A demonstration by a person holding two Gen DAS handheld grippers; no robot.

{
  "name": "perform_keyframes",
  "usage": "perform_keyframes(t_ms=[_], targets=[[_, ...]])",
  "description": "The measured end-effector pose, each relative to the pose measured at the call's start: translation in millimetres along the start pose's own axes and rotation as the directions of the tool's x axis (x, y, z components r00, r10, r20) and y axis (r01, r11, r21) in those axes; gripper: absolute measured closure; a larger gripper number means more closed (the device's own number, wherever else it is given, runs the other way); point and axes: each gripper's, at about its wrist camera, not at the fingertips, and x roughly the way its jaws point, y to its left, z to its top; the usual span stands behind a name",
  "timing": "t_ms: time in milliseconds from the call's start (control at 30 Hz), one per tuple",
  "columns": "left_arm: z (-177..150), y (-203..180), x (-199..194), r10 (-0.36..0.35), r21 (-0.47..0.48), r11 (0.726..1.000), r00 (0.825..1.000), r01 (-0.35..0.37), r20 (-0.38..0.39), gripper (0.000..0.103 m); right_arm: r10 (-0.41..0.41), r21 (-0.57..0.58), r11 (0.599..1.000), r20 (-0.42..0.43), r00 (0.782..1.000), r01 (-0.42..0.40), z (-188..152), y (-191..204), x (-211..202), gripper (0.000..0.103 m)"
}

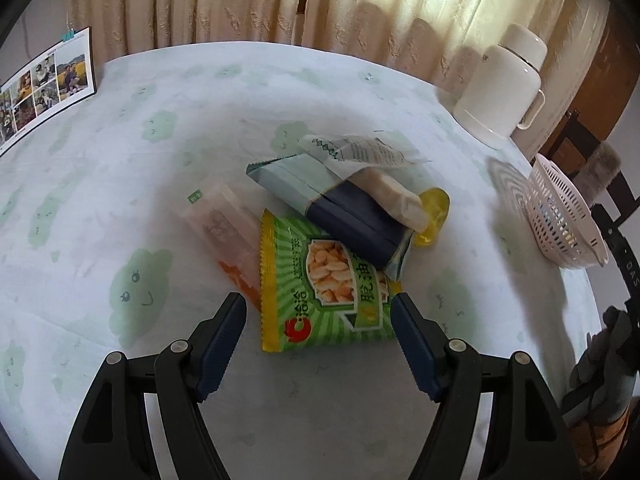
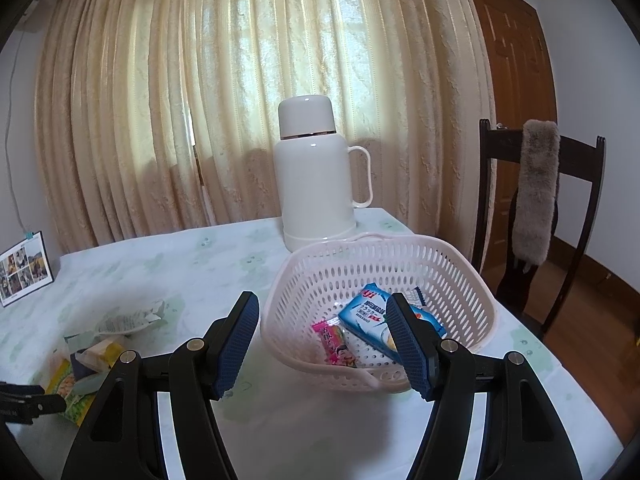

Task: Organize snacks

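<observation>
Green foil peanut packet: light, crinkly, slippery; best pinched across its flat sides. Left gripper gapes wide around it; right gripper wide, empty.

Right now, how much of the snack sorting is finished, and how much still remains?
Partly done. The white basket already holds a blue packet and a pink candy. In hand: nothing yet; the left gripper is open around the green peanut bag, and the right gripper is open and empty. Left: the peanut bag and the pile behind it, including a dark blue pack and an orange packet.
</observation>
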Motion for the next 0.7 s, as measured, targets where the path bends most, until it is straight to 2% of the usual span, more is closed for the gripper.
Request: perform_keyframes(t_ms=[333,600,700], targets=[[9.2,-19.5,17.9,0.025,0.056,0.998,1.0,-0.025,-0.003,0.024,0.006,-0.004,1.0,-0.002,1.0,-0.006,0.4,2.8,-0.4,0.036],[5.6,-33.4,32.5,0.121,0.154,0.981,0.993,-0.121,0.013,0.019,0.015,-0.013,1.0,-0.006,1.0,-0.015,0.0,7.5,0.6,0.036],[4.7,-36.5,34.7,0.148,0.186,0.971,0.989,-0.149,0.023,0.021,0.015,-0.012,1.0,-0.008,1.0,-0.015,-0.3,7.5,0.5,0.036]])
